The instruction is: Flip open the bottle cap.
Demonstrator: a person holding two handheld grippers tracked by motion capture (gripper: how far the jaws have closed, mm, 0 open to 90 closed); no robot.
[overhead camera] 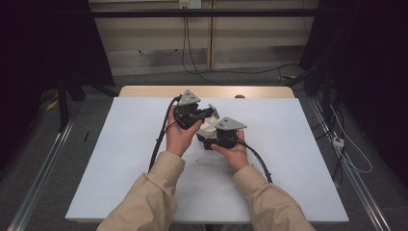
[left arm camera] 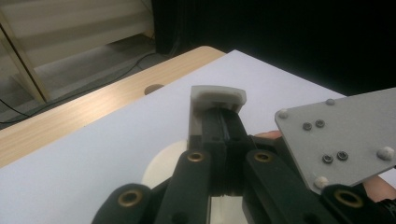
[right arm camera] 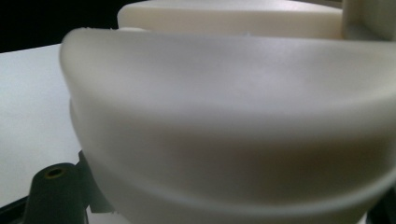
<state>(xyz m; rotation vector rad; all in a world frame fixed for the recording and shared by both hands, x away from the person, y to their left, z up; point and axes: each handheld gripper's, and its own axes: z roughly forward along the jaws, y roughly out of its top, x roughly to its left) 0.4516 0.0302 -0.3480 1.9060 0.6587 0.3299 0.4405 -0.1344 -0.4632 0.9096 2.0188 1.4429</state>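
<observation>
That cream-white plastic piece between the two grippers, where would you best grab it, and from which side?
Probably by its thin upright tab: the left gripper already pinches it from below, and its flat faces suit two jaws. The broad rounded body looks smooth and bulging, so jaws could slip there; the right gripper meets it from the person's side, but how firmly cannot be told.

White-topped wooden table (overhead camera: 288,144) on grey floor (overhead camera: 96,120) (cables (overhead camera: 192,57) trailing), pale wall panels (overhead camera: 154,33), dark curtains (overhead camera: 29,48)
</observation>
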